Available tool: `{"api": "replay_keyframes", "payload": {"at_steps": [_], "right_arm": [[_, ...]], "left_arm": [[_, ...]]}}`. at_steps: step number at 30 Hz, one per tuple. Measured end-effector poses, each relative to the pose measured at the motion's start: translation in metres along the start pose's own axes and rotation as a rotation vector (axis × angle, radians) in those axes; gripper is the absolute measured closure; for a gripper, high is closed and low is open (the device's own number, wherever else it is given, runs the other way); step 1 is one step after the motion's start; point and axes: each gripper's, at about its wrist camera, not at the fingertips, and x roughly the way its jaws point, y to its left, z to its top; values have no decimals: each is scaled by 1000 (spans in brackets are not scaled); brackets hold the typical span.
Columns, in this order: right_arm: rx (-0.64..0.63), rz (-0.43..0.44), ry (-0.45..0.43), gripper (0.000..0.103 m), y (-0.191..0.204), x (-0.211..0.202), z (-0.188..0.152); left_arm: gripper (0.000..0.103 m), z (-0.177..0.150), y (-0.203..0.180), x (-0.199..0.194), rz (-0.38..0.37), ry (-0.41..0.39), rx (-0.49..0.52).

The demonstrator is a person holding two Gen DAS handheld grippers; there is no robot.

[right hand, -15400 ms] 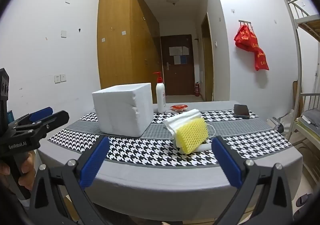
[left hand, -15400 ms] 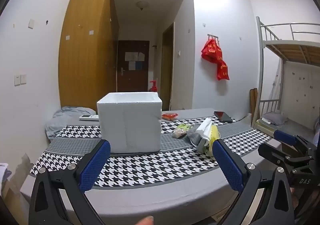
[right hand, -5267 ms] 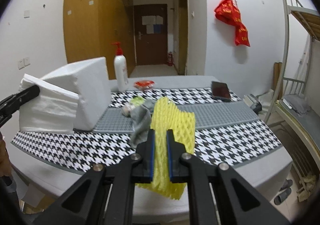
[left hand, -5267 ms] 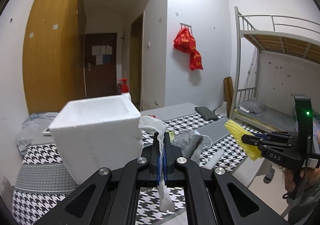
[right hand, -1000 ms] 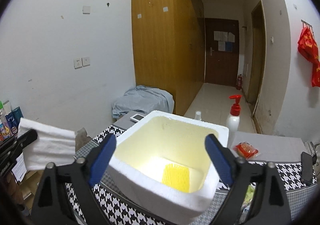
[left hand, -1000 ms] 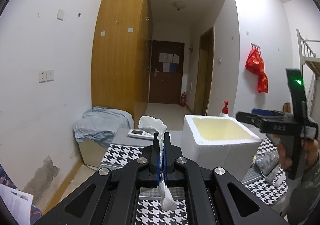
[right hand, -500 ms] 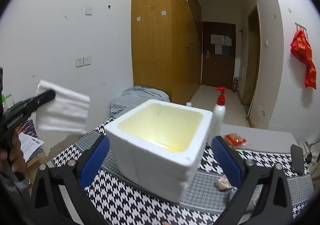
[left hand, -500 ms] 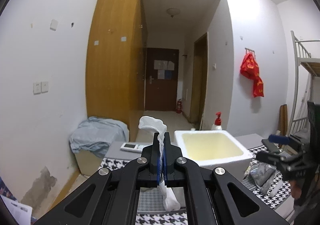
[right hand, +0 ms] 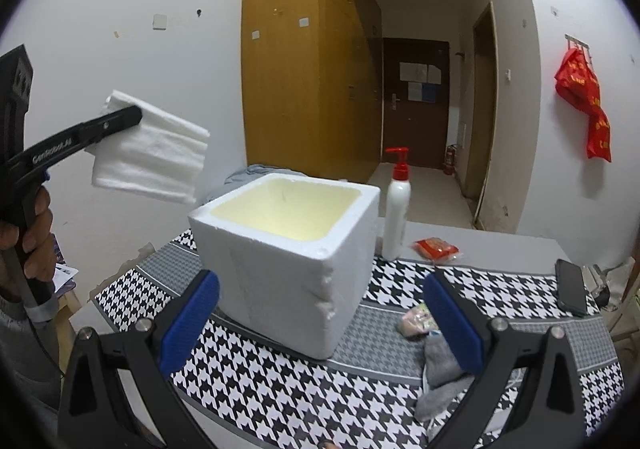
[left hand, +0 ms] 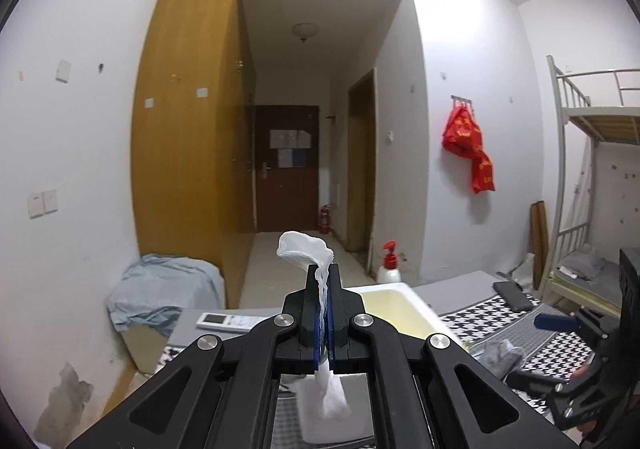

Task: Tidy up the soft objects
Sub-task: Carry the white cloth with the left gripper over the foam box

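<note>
The left gripper [right hand: 132, 115] is clamped on a folded white cloth [right hand: 152, 157], holding it in the air left of the open foam box [right hand: 288, 257] on the table [right hand: 500, 285]. The right gripper [right hand: 320, 323] stands wide, empty, near a grey sock [right hand: 438, 369].

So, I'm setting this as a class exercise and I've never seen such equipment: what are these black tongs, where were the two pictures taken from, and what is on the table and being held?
There is no robot here. A person holds a hand tool with two jaws in each hand, each with a camera looking along its jaws. The left gripper is shut on a folded white cloth; the right camera also sees it from the side. The right gripper is open and empty. On the table stand a white foam box and a pump bottle; a grey sock, a red packet and a phone lie nearby.
</note>
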Motion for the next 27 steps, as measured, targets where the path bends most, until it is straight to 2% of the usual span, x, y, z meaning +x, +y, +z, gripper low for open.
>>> {"api": "replay_keyframes", "payload": {"at_steps": [12, 27], "right_arm": [[30, -52, 10, 0, -18, -10, -19], [76, -88, 29, 0, -41, -11, -33]], "left_arm": [[101, 6, -22, 33, -86, 36, 23], [101, 0, -32, 73, -117, 120, 4]]}}
